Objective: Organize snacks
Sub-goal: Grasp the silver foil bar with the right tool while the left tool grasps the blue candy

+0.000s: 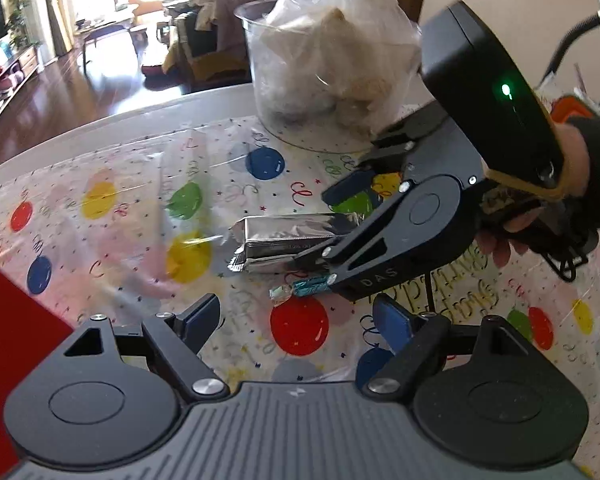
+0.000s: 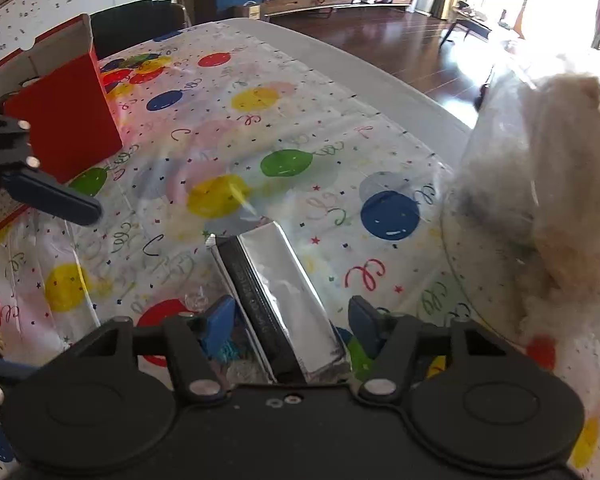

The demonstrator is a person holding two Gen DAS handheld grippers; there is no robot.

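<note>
Your right fingers [image 2: 290, 320] stand spread to either side of the foil bar [image 2: 276, 292], not yet gripping it. Your left fingers [image 1: 296, 318] hang released above the counter [image 1: 100, 216], holding nothing. The bar lies flat on the counter, a candy [image 1: 300, 287] just beside it. It looks light, slick and crushable; grip mid-body across the narrow width, gently.

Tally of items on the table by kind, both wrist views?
Silver foil snack bar: 1
Teal-wrapped candy: 1
Clear tub with bagged snacks: 1
Red box: 1
Total: 4
</note>
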